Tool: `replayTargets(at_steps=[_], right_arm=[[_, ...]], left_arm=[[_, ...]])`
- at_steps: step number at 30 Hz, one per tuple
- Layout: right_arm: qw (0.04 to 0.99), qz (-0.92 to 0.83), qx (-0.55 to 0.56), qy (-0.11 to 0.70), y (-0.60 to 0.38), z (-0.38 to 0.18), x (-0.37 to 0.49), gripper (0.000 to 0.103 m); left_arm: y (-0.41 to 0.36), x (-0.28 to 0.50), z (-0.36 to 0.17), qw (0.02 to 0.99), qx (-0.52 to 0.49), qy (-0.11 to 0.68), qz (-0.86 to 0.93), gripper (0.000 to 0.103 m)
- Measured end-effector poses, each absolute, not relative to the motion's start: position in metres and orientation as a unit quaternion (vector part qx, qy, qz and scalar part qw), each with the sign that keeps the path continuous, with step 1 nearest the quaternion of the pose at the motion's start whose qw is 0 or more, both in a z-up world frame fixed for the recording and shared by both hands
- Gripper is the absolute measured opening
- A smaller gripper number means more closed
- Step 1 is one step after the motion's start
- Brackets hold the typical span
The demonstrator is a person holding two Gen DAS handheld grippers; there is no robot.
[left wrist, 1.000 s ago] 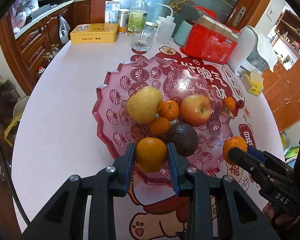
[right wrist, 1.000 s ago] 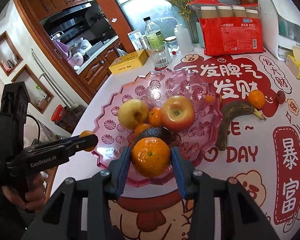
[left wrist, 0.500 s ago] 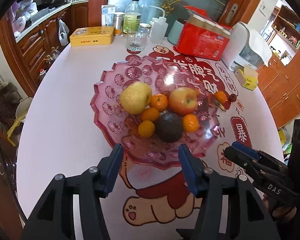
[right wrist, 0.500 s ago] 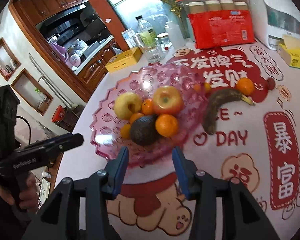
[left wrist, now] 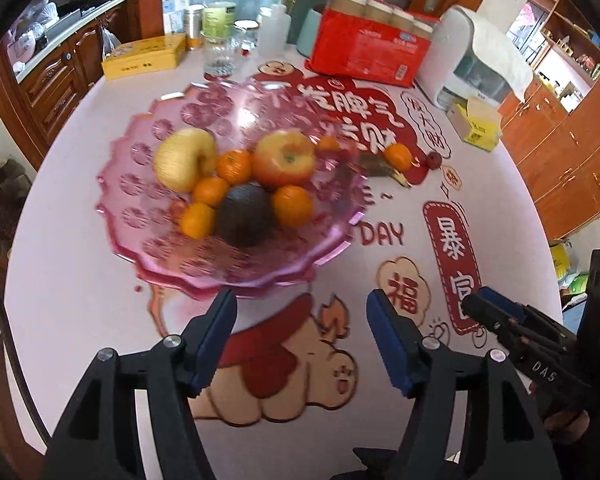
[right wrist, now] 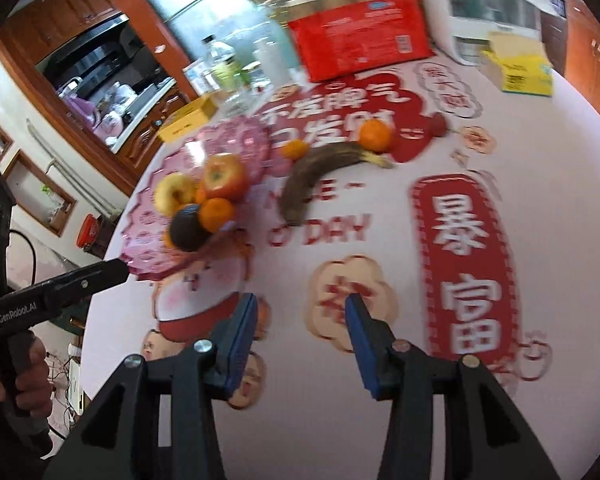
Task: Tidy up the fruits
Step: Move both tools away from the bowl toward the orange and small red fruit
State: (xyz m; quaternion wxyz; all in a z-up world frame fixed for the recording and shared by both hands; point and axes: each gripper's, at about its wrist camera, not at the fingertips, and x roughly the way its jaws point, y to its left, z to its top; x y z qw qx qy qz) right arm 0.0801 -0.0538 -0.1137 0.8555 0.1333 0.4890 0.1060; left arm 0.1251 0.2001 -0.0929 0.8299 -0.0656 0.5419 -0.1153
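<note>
Seemingly, the banana lies slantwise, stem toward the tangerine.

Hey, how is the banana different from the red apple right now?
The banana is long, curved and dark brown, looking overripe; the red apple is round with red and yellow skin. The banana lies on the table beside the pink glass fruit dish; the apple sits in the dish among the tangerines and an avocado. Neither is held by a gripper.
</note>
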Motion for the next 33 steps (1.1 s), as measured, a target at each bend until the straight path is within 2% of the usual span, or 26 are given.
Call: replayTargets(at_steps=[5,11,20,33], right_arm=[[0.854,0.080,0.131,0.496,-0.104,-0.117,0.078,0.046],[0.855,0.071,0.116,0.501,-0.155,-0.119,0.086,0.050],[0.859,0.091,0.062,0.499,-0.202,-0.120,0.116,0.052],[0.879,0.116,0.011,0.463,-0.228,-0.121,0.179,0.054]], left_arm=[[0.162,0.127,-0.096,0.826,-0.064,0.550,-0.106,0.068],[0.120,0.138,-0.097,0.823,-0.077,0.553,-0.101,0.077],[0.066,0.170,-0.106,0.816,-0.084,0.566,-0.083,0.083],[0.019,0.247,-0.119,0.809,-0.068,0.583,-0.043,0.084]])
